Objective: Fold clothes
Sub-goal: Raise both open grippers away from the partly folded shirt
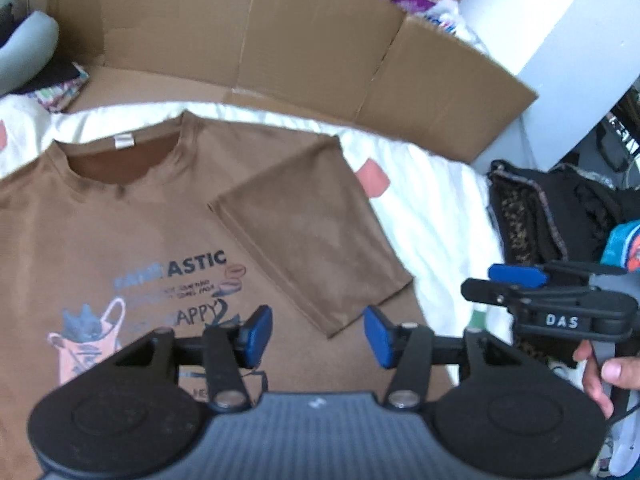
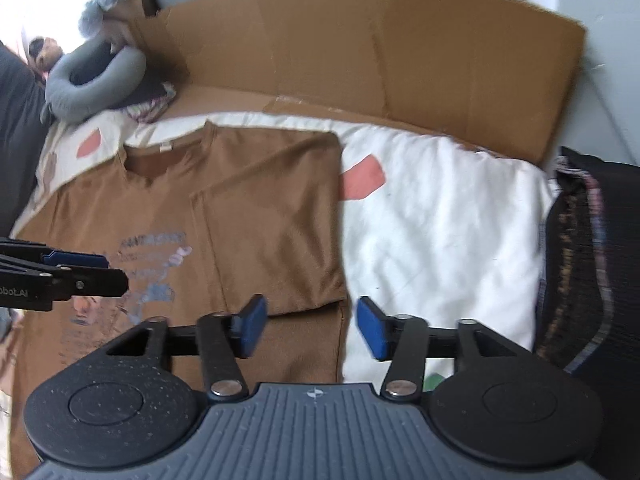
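A brown T-shirt (image 1: 132,216) with a printed front lies flat on a white quilt (image 1: 432,208), collar at the far side. Its right sleeve (image 1: 316,232) is folded inward over the body. My left gripper (image 1: 318,334) hovers above the shirt's lower right part, blue pads apart, nothing between them. In the right wrist view the same shirt (image 2: 260,208) lies left of centre, and my right gripper (image 2: 312,328) stands open over the shirt's right edge, empty. Each gripper shows in the other's view: the right gripper (image 1: 520,284) at the right side, the left gripper (image 2: 100,268) at the left.
Flattened cardboard (image 1: 248,40) stands along the quilt's far side. A dark patterned cloth pile (image 1: 532,216) lies at the right. A grey neck pillow (image 2: 92,84) rests at the far left. A hand (image 1: 604,372) grips the right tool's handle.
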